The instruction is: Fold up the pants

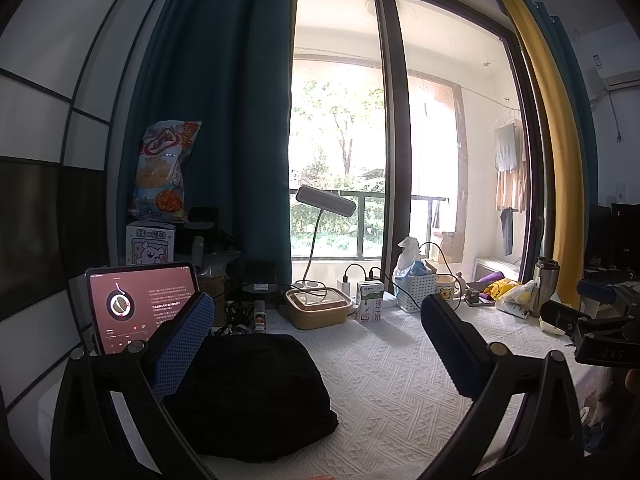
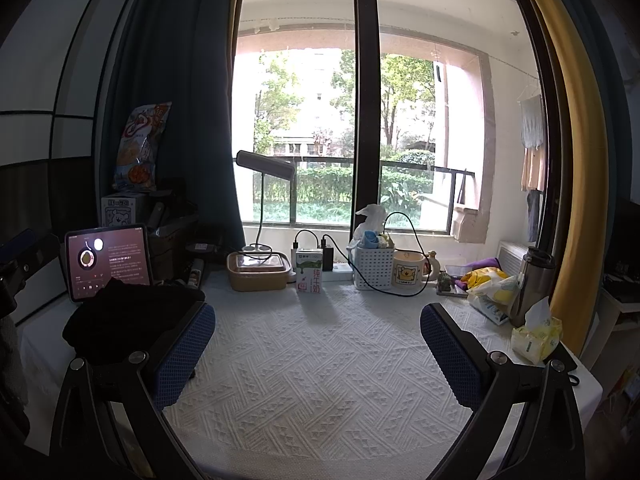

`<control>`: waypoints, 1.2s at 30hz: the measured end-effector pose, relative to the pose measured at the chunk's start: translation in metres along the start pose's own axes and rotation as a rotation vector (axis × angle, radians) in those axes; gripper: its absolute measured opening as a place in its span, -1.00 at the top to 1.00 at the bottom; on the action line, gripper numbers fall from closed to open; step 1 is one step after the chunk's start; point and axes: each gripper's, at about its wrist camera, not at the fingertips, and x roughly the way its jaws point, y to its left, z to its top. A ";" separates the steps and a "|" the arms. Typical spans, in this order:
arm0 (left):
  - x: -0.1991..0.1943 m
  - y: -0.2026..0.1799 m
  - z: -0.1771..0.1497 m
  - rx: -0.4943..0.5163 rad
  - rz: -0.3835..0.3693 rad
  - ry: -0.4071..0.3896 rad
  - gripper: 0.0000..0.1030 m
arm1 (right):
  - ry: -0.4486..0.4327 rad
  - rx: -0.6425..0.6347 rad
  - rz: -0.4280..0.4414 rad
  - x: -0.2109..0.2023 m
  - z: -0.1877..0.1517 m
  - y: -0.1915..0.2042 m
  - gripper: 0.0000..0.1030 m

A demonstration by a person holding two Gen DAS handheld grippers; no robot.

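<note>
Both hand-held grippers stand with jaws spread wide and grip nothing. The left hand-held gripper [image 1: 316,322] hovers over the black pants [image 1: 256,396], a compact bundle just ahead of and below its left finger. The right hand-held gripper [image 2: 318,330] faces bare table [image 2: 320,360], the pants well off to its left. The folding looks finished; next likely calls for withdrawing or tidying.

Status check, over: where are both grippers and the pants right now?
Left gripper open, hovering above the black pants, nothing held. Right gripper open over bare white tablecloth. Pants bunched at table's left, by the tablet. Nothing in the way.
</note>
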 end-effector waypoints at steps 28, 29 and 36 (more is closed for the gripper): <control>0.003 0.002 0.002 0.006 -0.021 0.002 -0.98 | 0.001 -0.001 0.001 0.000 0.000 0.001 -1.00; 0.003 0.002 0.002 0.006 -0.022 0.001 -0.98 | 0.002 0.000 0.001 0.000 0.000 0.001 -1.00; 0.003 0.002 0.002 0.006 -0.023 0.001 -0.98 | 0.002 0.000 0.002 0.000 0.000 0.001 -1.00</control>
